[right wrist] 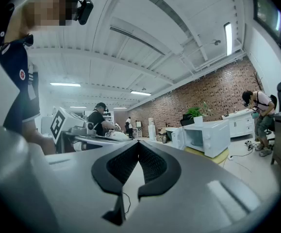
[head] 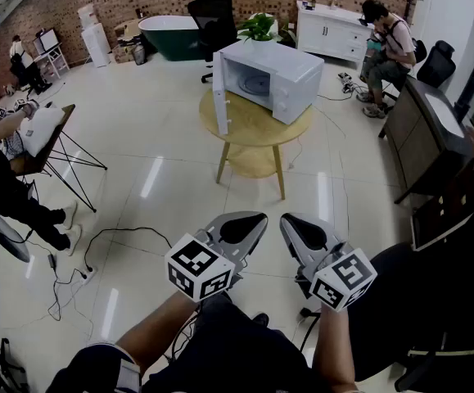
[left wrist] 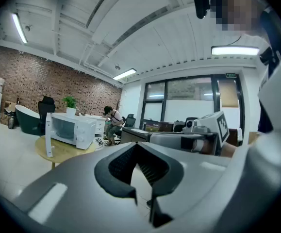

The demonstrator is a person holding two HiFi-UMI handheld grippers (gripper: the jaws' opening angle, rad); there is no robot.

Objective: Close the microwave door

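Observation:
A white microwave [head: 277, 79] stands on a round wooden table [head: 257, 129] across the room, its door [head: 219, 105] swung open to the left. Both gripper views show it far off: the microwave [left wrist: 74, 129] with its door [left wrist: 48, 141] at the left of one, the microwave [right wrist: 209, 137] at the right of the other. My left gripper [head: 255, 219] and right gripper [head: 291, 220] are held side by side low over my lap, well short of the table. Each is shut and holds nothing: left gripper [left wrist: 138, 145], right gripper [right wrist: 138, 143].
Cables and a power strip [head: 85, 273] trail over the tiled floor at the left, near a seated person [head: 7, 195] and a folding stand [head: 65, 150]. A dark desk [head: 429, 129] lines the right. A person [head: 388, 51], a white cabinet [head: 331, 31] and a black chair [head: 212, 15] stand behind.

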